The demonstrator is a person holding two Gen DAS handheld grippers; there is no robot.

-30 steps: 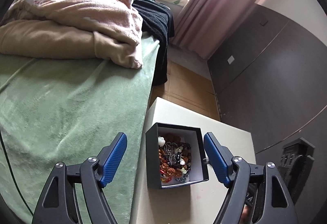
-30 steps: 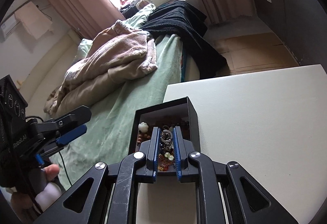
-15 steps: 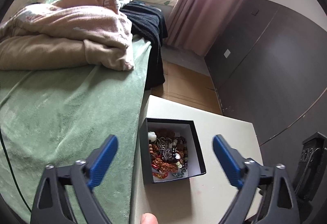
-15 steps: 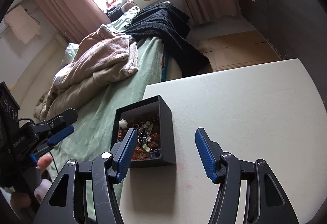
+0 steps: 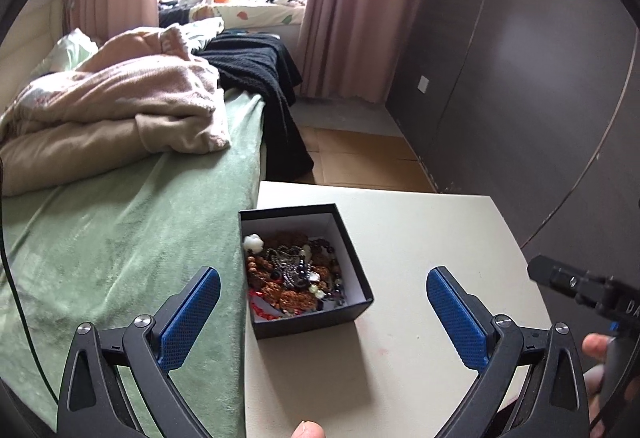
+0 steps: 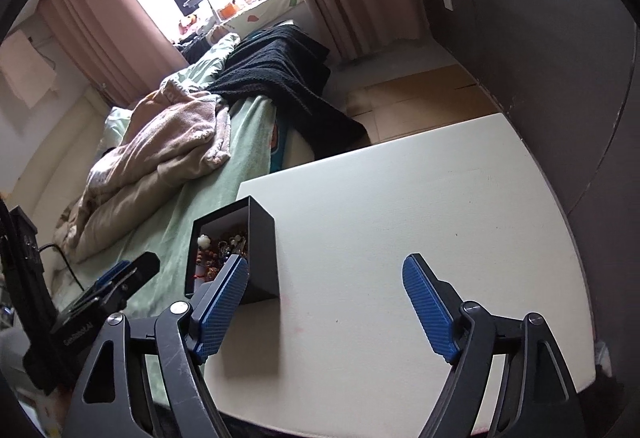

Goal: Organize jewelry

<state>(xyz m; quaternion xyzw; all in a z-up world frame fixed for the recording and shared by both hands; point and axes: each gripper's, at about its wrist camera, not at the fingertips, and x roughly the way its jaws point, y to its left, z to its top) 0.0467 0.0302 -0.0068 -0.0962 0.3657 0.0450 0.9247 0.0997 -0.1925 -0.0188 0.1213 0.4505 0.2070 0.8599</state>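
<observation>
Obs. 1: A black box [image 5: 308, 270] with a white lining is sitting on the pale surface [image 5: 420, 238], close to the surface's edge that runs along the bed [image 5: 120, 238]. The box is standing upright with no lid on it.

Obs. 2: Jewelry [image 5: 296, 278] is lying heaped inside the box: brown and orange beads, dark beads, a red strand, and one white flower-shaped piece [image 5: 253, 243] at the heap's 11 o'clock corner. Individual items cannot be told apart in the tangle.

Obs. 3: The left gripper [image 5: 322, 322] is hovering with its blue fingers [image 5: 188, 322] spread wide and holding nothing. In the left wrist view the box is lying between the fingers and slightly ahead of them, toward 12 o'clock; neither finger is touching it.

Obs. 4: The right gripper [image 6: 332, 312] is likewise gaping, its fingers [image 6: 426, 310] wide apart and empty, hanging over bare surface. In the right wrist view the box [image 6: 262, 250] is sitting at 10 o'clock from the gripper's centre, and the finger on that side is overlapping the box's near corner; contact cannot be judged.

Obs. 5: On the bed, a green cover is lying under a crumpled beige blanket [image 5: 120, 106] and a black knitted throw [image 5: 260, 78] at 12 o'clock. Pink curtains [image 5: 348, 10] are hanging at the window beyond.
</observation>
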